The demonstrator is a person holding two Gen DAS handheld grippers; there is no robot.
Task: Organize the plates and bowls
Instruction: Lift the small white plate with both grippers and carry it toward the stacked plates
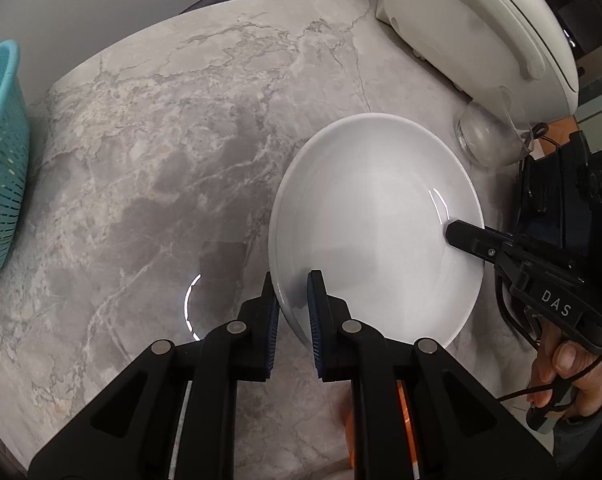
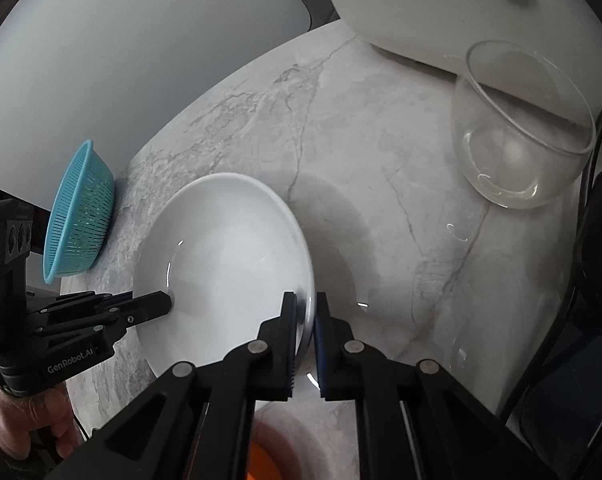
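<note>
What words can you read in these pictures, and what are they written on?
"DAS": white letters on the right gripper, seen from the left wrist.
"GenRobot.AI": white letters on the left gripper, seen from the right wrist.
Small print below that, at the picture's edge: too small to read.

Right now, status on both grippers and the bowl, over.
Left gripper shut on white bowl rim. Right gripper shut on opposite rim. Glass bowl and blue colander nearby, apart.
</note>
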